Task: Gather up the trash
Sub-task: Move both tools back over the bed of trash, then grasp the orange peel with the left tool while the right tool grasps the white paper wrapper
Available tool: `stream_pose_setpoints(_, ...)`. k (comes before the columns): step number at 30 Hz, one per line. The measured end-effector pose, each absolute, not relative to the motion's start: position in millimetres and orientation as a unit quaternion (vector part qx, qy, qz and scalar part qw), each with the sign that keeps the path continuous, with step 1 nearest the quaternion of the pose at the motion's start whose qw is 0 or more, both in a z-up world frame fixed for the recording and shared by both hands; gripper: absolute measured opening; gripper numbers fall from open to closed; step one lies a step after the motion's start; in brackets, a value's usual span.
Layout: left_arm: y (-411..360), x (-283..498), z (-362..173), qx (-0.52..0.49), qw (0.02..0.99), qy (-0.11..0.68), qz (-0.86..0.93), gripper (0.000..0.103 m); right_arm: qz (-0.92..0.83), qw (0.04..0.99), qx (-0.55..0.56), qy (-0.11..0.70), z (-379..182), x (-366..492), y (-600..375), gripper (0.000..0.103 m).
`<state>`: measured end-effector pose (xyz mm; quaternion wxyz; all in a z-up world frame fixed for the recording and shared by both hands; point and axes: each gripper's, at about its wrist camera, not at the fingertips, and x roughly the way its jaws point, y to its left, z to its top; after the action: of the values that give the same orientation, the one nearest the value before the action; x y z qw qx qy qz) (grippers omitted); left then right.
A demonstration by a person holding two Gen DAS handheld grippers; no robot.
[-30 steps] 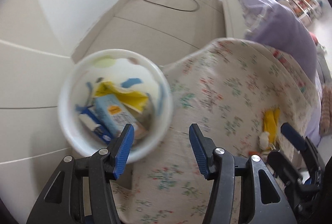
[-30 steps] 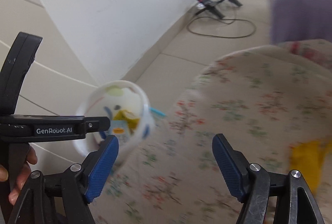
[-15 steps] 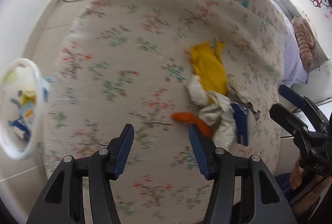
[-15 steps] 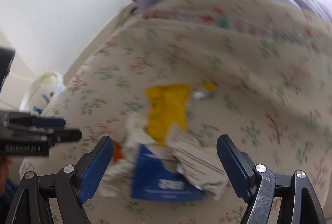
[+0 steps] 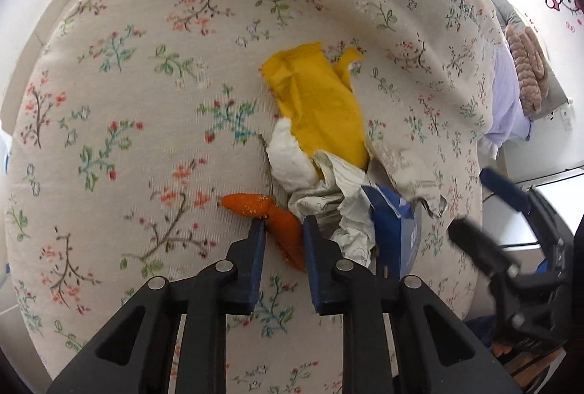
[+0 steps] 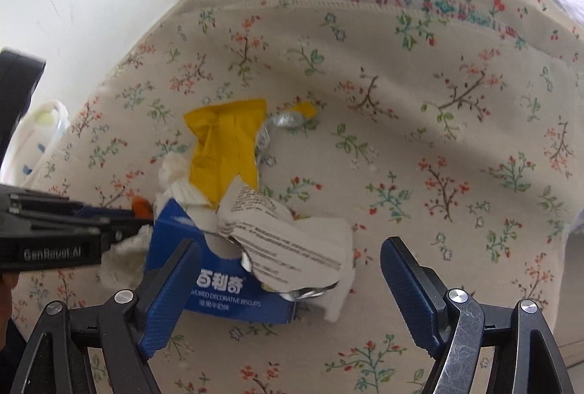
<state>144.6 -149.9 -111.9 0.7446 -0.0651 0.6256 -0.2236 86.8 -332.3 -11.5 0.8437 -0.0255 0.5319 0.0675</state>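
Only rightward: foil scrap (image 6: 284, 119)

- Our left gripper (image 5: 281, 229) points steeply down, its jaws closing with an orange scrap (image 5: 281, 222) between them.
- Our right gripper (image 6: 288, 270) tilts down too, its jaws spread wide and holding nothing.

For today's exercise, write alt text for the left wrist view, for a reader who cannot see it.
The left tool is closing its blue jaws around an orange peel lying on a floral cloth. Beside the peel lies a heap of trash: a yellow wrapper, crumpled paper and a blue box. The right tool shows at the right edge.
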Motion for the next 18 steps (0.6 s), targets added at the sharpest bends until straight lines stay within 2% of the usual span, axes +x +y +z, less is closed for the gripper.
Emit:
stream_pose_setpoints(9,-143.3,153.0,-94.3,-0.032,0.778,0.594,-0.201,0.017,0.054,0.824,-0.044,0.563,-35.4,84.8,-340.2,0.072)
stream_pose_setpoints(18,-114.5,152.4,-80.1,-0.009,0.795,0.579,-0.182,0.017,0.043,0.81,-0.096,0.577,-51.4,84.0,-340.6,0.068)
